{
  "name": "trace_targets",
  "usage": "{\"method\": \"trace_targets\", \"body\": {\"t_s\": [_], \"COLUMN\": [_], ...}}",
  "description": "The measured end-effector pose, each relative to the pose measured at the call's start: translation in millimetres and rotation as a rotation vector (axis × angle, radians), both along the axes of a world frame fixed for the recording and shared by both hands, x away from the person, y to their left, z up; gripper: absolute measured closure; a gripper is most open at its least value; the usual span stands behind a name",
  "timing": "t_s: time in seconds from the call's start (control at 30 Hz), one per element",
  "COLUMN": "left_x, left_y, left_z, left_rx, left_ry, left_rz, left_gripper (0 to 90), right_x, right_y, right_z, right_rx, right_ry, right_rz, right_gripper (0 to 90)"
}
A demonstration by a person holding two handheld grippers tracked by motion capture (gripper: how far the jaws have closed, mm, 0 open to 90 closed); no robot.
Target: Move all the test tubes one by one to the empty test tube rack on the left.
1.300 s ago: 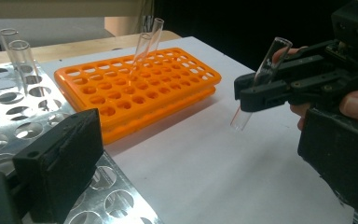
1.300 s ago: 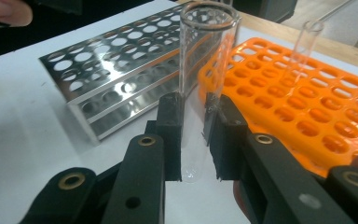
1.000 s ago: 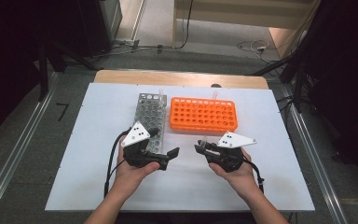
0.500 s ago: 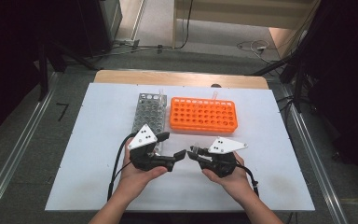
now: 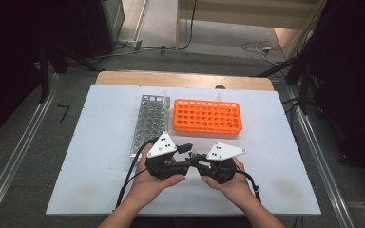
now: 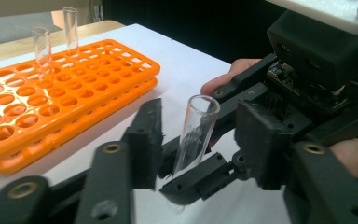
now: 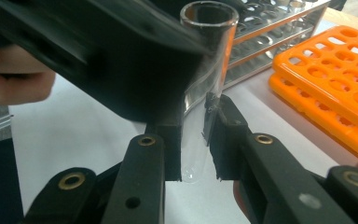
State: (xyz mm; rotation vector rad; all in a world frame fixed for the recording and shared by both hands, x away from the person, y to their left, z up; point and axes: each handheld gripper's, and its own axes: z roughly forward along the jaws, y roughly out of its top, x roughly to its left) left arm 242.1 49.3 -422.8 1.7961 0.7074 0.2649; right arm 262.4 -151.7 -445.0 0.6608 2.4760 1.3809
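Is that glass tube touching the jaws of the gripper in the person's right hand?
Touching. In the right gripper view, the right gripper has both black jaws pressed against the sides of the upright glass tube, with no gap on either side.

No readable text, labels or numbers.

A lab-like workroom. At the centre of the frame, a white desk (image 5: 100, 142) carries an orange tube rack (image 5: 207, 117) and a metal rack (image 5: 149, 123). Cables (image 5: 259, 46) trail over the grey floor at the top.
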Motion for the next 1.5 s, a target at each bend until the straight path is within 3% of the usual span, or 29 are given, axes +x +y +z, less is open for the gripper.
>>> {"method": "trace_targets", "body": {"t_s": [0.3, 0.47, 0.7, 0.83, 1.0, 1.17, 1.3, 1.5], "left_x": [-1.0, -1.3, -0.9, 1.3, 5.0, 8.6, 12.7, 22.2], "left_y": [-2.0, -2.6, -2.0, 1.4, 7.2, 13.3, 19.0, 30.5], "left_z": [-0.7, -1.5, -0.6, 2.3, 7.3, 12.1, 16.4, 26.2], "left_rx": [0.023, 0.046, 0.037, 0.023, 0.004, -0.011, -0.023, -0.03], "left_ry": [-0.033, -0.056, -0.062, -0.057, -0.058, -0.063, -0.066, -0.078], "left_rz": [0.004, 0.015, 0.015, 0.022, 0.041, 0.057, 0.074, 0.109], "left_gripper": [72.3, 74.8, 75.8, 75.9, 75.9, 75.9, 75.9, 75.9], "right_x": [-2.3, -1.9, -1.2, -2.2, 0.4, 3.9, 4.6, 4.5], "right_y": [2.4, 3.3, 2.4, 1.0, -7.3, -19.1, -31.4, -50.4], "right_z": [0.4, -0.5, 0.7, 2.3, 4.9, 6.2, 6.0, 5.5], "right_rx": [-0.006, -0.01, -0.005, -0.011, 0.02, 0.025, 0.033, 0.035], "right_ry": [-0.008, -0.004, -0.001, -0.006, 0.015, 0.028, 0.026, 0.031], "right_rz": [0.015, 0.01, 0.011, 0.028, 0.056, 0.047, 0.03, 0.005], "right_gripper": [74.0, 74.0, 72.9, 61.2, 39.1, 16.6, 9.5, 6.0]}}
